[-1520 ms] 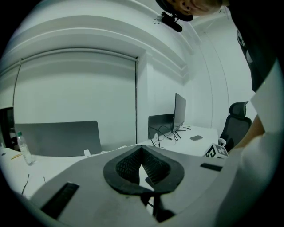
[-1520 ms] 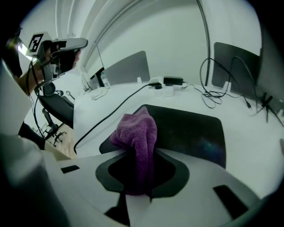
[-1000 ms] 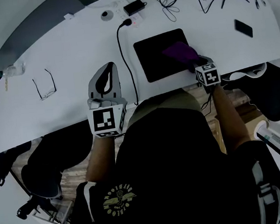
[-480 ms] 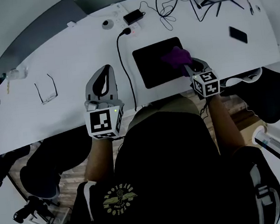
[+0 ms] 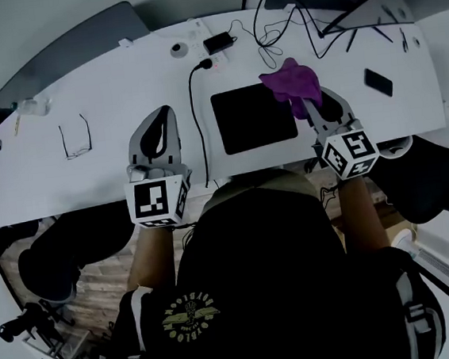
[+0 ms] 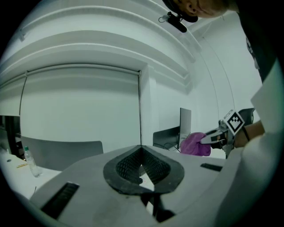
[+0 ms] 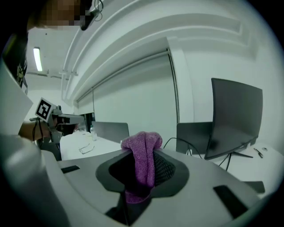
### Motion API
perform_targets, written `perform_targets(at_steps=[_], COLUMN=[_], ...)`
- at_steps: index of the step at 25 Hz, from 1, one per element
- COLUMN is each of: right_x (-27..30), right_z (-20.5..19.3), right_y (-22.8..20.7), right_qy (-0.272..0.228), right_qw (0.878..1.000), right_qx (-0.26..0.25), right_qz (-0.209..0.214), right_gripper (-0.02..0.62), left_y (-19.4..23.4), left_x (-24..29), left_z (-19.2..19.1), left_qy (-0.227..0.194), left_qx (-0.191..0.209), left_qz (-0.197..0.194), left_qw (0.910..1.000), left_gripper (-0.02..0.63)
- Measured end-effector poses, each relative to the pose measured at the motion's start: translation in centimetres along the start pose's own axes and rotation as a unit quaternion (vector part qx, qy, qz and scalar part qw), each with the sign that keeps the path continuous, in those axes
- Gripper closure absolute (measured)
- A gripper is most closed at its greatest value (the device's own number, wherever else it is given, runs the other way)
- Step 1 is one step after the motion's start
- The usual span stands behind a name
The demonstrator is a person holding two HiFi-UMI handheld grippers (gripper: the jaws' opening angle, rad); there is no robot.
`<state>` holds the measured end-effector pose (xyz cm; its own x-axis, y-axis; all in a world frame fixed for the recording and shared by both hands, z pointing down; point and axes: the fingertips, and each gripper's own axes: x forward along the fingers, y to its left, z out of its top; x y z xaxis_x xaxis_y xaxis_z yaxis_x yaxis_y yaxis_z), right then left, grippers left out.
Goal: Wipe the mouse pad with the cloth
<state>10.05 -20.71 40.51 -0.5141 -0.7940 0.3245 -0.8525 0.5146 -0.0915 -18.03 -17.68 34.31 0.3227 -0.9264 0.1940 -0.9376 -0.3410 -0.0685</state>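
Observation:
The black mouse pad (image 5: 254, 117) lies flat on the white desk (image 5: 105, 107), in front of me. My right gripper (image 5: 309, 100) is shut on the purple cloth (image 5: 290, 80) and holds it off the desk, just past the pad's far right corner. In the right gripper view the cloth (image 7: 143, 159) stands bunched between the jaws of the right gripper (image 7: 141, 175). My left gripper (image 5: 163, 115) hovers left of the pad, shut and empty. The left gripper view shows its tips (image 6: 141, 153) meeting, with the cloth (image 6: 195, 144) off to the right.
A black cable (image 5: 194, 114) runs down the desk between the left gripper and the pad, from a power strip (image 5: 211, 49). Glasses (image 5: 74, 140) lie at the left and a phone (image 5: 378, 82) at the right. A monitor (image 7: 235, 119) and tangled wires (image 5: 271, 18) stand at the back.
My right gripper has lifted the cloth off the mouse pad and carried it to the pad's far right corner. The left gripper has kept its place.

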Motion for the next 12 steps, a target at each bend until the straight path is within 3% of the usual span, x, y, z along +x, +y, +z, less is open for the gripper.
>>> perform_targets(at_steps=[5, 12], right_x=[-2.3, -5.0], right_z=[5.6, 10.6], right_y=[-2.1, -5.0], right_qy=[-0.048, -0.091], right_qw=[0.999, 0.993], right_qx=[-0.015, -0.054], right_qz=[0.018, 0.046], right_gripper=[0.506, 0.508], left_y=[-1.9, -5.3], left_x=[0.7, 1.1], left_z=[4.1, 10.0], left_qy=[-0.026, -0.071], left_qx=[-0.019, -0.002], left_qz=[0.017, 0.042], left_qw=[0.9993, 0.9966], left_gripper=[0.604, 0.604])
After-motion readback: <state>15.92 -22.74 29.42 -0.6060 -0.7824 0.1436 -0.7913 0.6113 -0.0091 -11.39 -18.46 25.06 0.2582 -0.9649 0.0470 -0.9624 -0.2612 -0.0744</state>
